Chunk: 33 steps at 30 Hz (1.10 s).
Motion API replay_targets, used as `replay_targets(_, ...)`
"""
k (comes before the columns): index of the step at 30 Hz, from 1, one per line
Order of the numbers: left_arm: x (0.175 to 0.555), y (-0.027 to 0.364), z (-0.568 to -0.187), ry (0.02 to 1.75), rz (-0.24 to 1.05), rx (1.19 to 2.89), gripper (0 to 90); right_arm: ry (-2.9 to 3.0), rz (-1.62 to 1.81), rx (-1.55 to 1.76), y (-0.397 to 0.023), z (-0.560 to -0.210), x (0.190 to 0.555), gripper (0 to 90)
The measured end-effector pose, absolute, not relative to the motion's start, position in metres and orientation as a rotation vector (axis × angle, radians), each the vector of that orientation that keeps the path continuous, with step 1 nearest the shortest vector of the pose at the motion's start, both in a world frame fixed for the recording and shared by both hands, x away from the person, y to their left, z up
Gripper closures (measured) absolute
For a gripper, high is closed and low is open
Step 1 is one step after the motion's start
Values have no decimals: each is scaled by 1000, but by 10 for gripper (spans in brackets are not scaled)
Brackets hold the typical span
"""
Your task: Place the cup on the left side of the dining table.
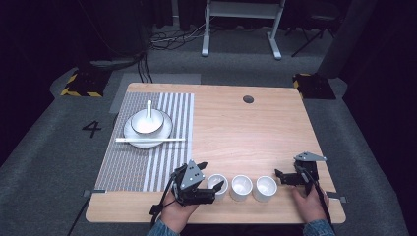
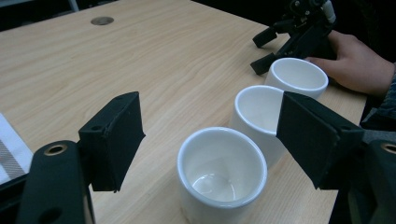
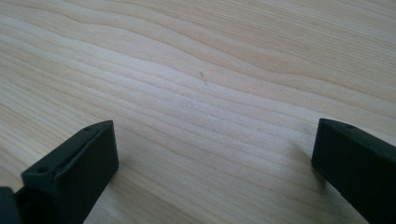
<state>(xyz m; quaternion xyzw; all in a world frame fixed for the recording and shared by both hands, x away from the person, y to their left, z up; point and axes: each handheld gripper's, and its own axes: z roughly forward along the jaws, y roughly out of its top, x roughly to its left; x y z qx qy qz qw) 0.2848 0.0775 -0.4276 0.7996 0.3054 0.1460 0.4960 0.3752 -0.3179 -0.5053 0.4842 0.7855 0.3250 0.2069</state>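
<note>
Three white cups stand in a row near the table's front edge: the left cup (image 1: 217, 186) (image 2: 222, 172), the middle cup (image 1: 241, 187) (image 2: 259, 109) and the right cup (image 1: 265, 188) (image 2: 296, 77). All look empty. My left gripper (image 1: 210, 178) (image 2: 212, 133) is open, its jaws standing on either side of the left cup's rim without touching it. My right gripper (image 1: 281, 178) (image 3: 215, 154) (image 2: 260, 51) is open just right of the right cup, low over bare wood with nothing between its fingers.
A striped placemat (image 1: 147, 157) covers the table's left part. On it sits a white plate (image 1: 129, 133) with a bowl (image 1: 146, 123) and a spoon (image 1: 149, 108); chopsticks (image 1: 150, 140) lie across the plate's front. A cable hole (image 1: 248, 99) is at the far middle.
</note>
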Motion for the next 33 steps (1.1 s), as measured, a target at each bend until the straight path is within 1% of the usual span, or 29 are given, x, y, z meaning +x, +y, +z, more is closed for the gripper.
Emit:
replay_targets(3,286,75,-434,760,336,1940,203,2188,905,1349,-318,-505,375,5)
replay_targets(5,288,73,-438,769,311,1952,200,2188,905,1348,-318,-505,375,5)
replay_targets(16,293,58,-465,789,259,2042,190,2188,905,1348,-318,-505,375,5)
replay_targets(19,293,55,-472,789,274,2079,201,2188,905,1348,-318,-505,375,5)
replay_targets(26,296,50,-482,802,274,2101,217,2187,905,1349,-318,-505,375,5)
replay_targets(30,297,49,-486,807,275,2105,251,2187,905,1348,-318,-505,375,5)
replay_targets(33,296,48,-487,790,313,2118,260,2187,905,1350,-318,-505,375,5)
